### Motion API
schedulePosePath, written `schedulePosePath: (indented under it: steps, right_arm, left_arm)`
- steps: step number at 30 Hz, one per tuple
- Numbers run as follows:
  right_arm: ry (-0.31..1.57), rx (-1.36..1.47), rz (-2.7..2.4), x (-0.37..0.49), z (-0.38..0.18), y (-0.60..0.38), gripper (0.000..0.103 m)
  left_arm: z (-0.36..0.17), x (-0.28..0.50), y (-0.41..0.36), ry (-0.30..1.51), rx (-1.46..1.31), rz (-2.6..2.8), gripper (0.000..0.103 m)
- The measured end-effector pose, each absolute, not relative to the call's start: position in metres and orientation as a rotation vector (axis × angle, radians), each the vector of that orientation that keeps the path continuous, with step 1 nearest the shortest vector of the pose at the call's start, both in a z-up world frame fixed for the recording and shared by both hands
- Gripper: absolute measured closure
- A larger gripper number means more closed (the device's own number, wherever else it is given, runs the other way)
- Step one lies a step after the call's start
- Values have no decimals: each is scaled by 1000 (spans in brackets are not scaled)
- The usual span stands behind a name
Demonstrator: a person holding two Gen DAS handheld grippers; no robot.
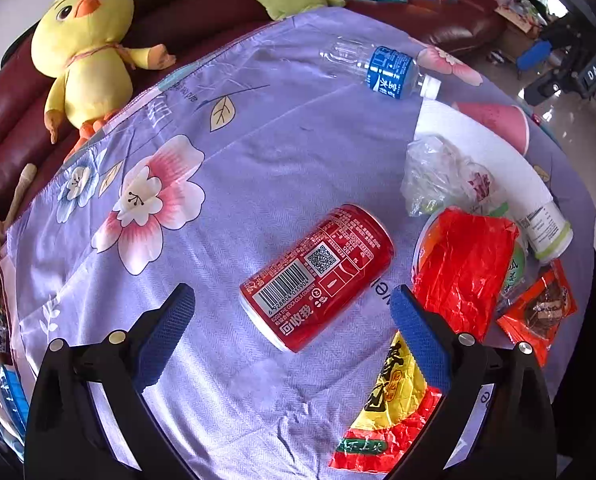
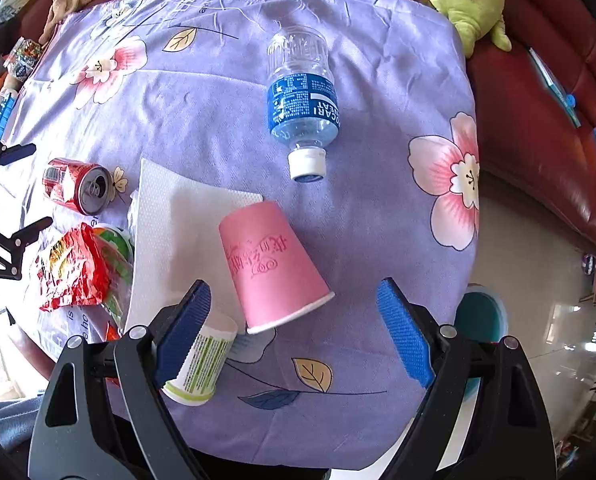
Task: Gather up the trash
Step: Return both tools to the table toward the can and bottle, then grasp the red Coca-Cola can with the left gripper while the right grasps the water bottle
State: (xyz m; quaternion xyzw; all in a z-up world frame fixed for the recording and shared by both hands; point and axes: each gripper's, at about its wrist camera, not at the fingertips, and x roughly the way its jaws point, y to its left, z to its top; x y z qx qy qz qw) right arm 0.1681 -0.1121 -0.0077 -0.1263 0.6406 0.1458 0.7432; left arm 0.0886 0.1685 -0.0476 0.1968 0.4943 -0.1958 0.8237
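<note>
Left claw (image 1: 292, 312) spread over red can (image 1: 317, 278); right claw (image 2: 294, 320) spread, pointing down over pink cup (image 2: 272, 268).

Both cams ride on the grippers, looking down over the purple cloth (image 1: 258, 168). Left one sits close above the red can (image 1: 317, 276), tilted toward the sofa (image 1: 170, 12). Right one looks near straight down at the pink cup (image 2: 272, 268). Both catch can, cup and bottle (image 2: 301, 92).
</note>
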Motion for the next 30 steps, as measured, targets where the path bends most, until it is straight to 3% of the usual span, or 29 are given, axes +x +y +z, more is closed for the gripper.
schedulePosePath:
  steps: [9,11,13,20,30]
  right_arm:
    - [1447,-234,304,199,-33,-107,22]
    - [1446,-224,301,208,-36,-109,22]
    - [1443,-217,292,221,-37,-109,22]
    - [1427,-199,299,275,-38,-98,22]
    - [1446,-181,358,328,-78,-74,22]
  left_arm:
    - [-84,113,150,1077,549,-483,6]
    - [-90,125,149,1092,500,-474,32]
    - [-94,140,153,1096,421,-443,38]
    - [-92,184,159,1079,222,-350,38]
    - [-102,213,146,1112,249,-274,37]
